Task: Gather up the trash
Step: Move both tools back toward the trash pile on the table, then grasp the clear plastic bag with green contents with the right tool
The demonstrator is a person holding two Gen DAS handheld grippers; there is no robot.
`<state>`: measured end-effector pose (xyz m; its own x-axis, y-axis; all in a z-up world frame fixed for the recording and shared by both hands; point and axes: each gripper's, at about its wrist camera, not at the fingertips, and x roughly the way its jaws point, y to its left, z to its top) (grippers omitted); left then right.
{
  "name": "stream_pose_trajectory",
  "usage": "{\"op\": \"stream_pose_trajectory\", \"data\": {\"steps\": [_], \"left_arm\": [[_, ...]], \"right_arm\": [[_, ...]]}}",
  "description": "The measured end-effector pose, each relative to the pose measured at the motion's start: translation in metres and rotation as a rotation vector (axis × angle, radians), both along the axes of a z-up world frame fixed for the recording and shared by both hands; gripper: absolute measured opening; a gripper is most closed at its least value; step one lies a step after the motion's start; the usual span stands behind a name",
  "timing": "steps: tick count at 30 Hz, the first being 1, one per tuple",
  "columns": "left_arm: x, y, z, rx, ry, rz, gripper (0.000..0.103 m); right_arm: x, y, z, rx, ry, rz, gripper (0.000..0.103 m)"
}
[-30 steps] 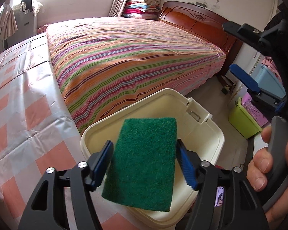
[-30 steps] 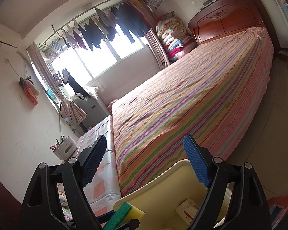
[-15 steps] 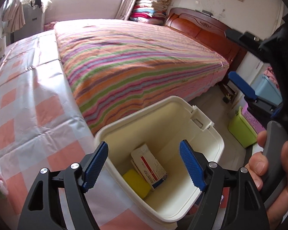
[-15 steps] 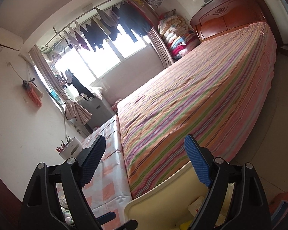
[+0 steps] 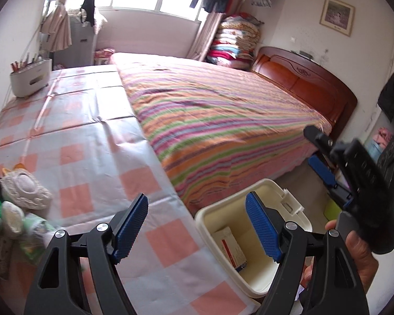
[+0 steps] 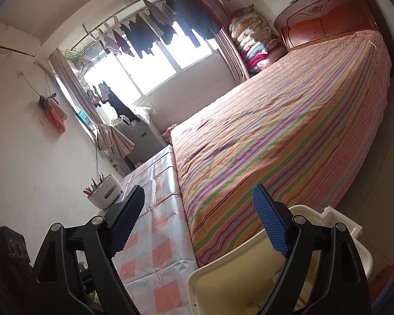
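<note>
Fingers of our left gripper (image 5: 197,225) stand wide apart with nothing between them; they have just been opening, and we judge this is so they are free for the next piece. They hang over the edge where the tabletop (image 5: 97,157) meets the cream bin (image 5: 212,218). The bin sits against that edge, low beside it, so that trash can be dropped straight in; a small red-and-white box (image 5: 233,249) already lies inside. Our right gripper (image 6: 197,220) is also wide open and empty, above the same bin (image 6: 223,283), and the right hand (image 5: 359,252) keeps it aside, out of the way. More trash waits at the left on the tabletop: a crumpled white mask (image 5: 26,189) and green-and-white wrappers (image 5: 26,228). Farther away is the striped bed (image 5: 223,110), and a white holder with pens (image 5: 30,78) stands near the wall.
</note>
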<state>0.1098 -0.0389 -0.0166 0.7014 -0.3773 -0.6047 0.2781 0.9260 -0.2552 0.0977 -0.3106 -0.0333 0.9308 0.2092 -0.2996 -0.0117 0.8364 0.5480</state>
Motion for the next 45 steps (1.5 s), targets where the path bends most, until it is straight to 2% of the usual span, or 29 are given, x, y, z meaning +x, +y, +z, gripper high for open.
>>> {"op": "stream_pose_trajectory", "data": {"steps": [5,11,16,24,31,35,37,45], "left_arm": [[-0.006,0.038,0.013,-0.006,-0.045,0.083,0.075],[-0.005,0.073,0.013,-0.03,-0.026,0.149,0.075],[-0.01,0.099,0.021,-0.031,-0.044,0.206,0.075],[-0.02,0.143,0.032,-0.007,-0.07,0.299,0.075],[-0.019,0.164,0.026,-0.012,-0.04,0.333,0.075],[-0.022,0.174,0.029,-0.021,-0.043,0.359,0.075],[-0.024,0.181,0.031,-0.027,-0.046,0.377,0.075],[-0.027,0.206,0.024,-0.076,-0.011,0.414,0.075]], "right_arm": [[0.007,0.021,0.0,-0.024,0.01,0.038,0.083],[0.016,0.051,0.001,-0.049,0.026,0.097,0.083],[0.022,0.082,0.001,-0.071,0.037,0.178,0.083],[0.027,0.149,-0.008,-0.122,0.075,0.466,0.086],[0.03,0.202,-0.024,-0.124,0.147,0.716,0.086],[0.03,0.235,-0.033,-0.177,0.194,0.822,0.086],[0.029,0.254,-0.039,-0.24,0.214,0.863,0.086],[0.033,0.303,-0.062,-0.472,0.272,0.935,0.086]]}}
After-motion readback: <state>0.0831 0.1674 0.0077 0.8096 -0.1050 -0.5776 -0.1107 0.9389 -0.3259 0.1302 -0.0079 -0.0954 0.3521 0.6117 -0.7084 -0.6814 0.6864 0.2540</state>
